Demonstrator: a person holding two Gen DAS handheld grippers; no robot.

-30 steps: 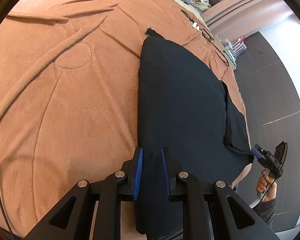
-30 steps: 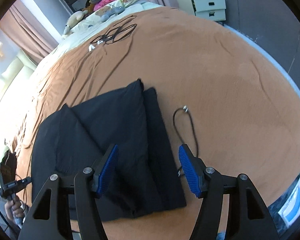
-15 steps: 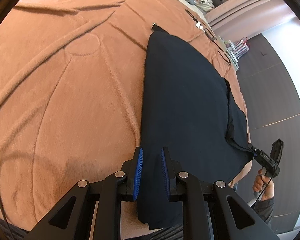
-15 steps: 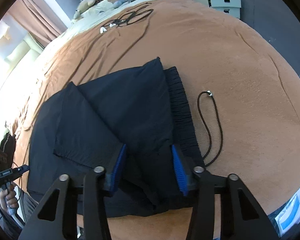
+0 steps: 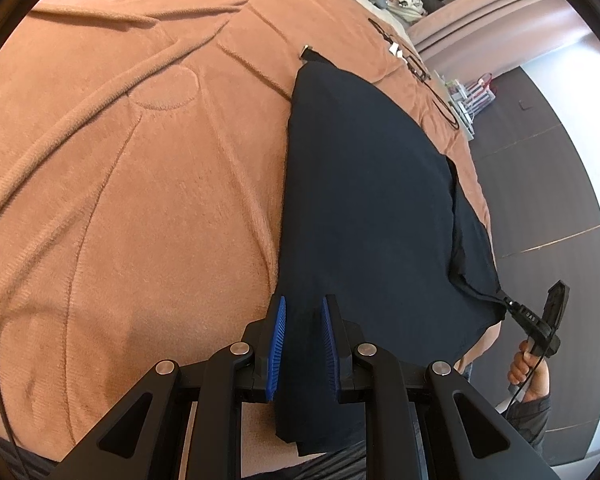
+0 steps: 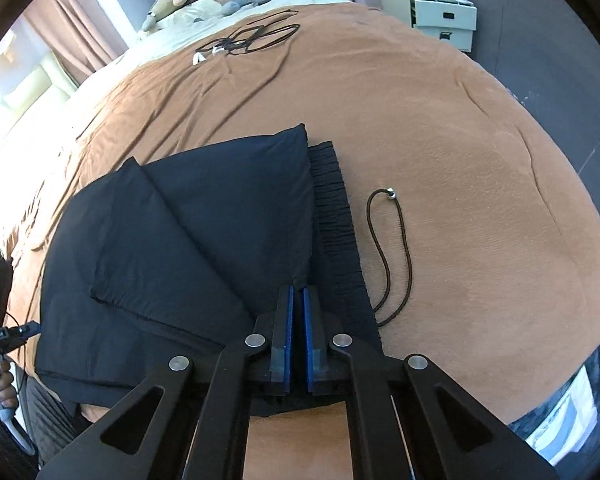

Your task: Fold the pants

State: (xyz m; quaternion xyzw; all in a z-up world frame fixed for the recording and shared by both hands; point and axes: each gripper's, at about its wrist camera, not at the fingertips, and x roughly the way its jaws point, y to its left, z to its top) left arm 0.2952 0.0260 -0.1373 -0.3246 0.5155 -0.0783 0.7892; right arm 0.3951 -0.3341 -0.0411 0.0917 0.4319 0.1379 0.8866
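The right claw (image 6: 296, 304) has just been closing, and its blue pads now stand pressed nearly together with a thin pinch of the black pants (image 6: 220, 216) between them, taken at the near corner of the folded cloth just beside the gathered waistband (image 6: 336, 220). A second ago those same pads stood wide apart above the fabric. In the left wrist view the cloth can be seen drawn to a taut point at that claw's tip, which suggests the grip has taken.

The left claw (image 5: 302, 336) is unchanged: its pads are set narrow on the other near corner of the pants, with fabric hanging below them over the bed's near edge.

The pants lie partly folded along the near edge of the bed (image 6: 480, 200), on its brown blanket, one leg panel doubled diagonally over the rest. A loose drawstring (image 6: 392, 256) lies on the blanket just beside the waistband, apart from it.

With both near corners now held, the next fold looks ready to begin, probably by lifting this near edge and carrying it toward the far one.
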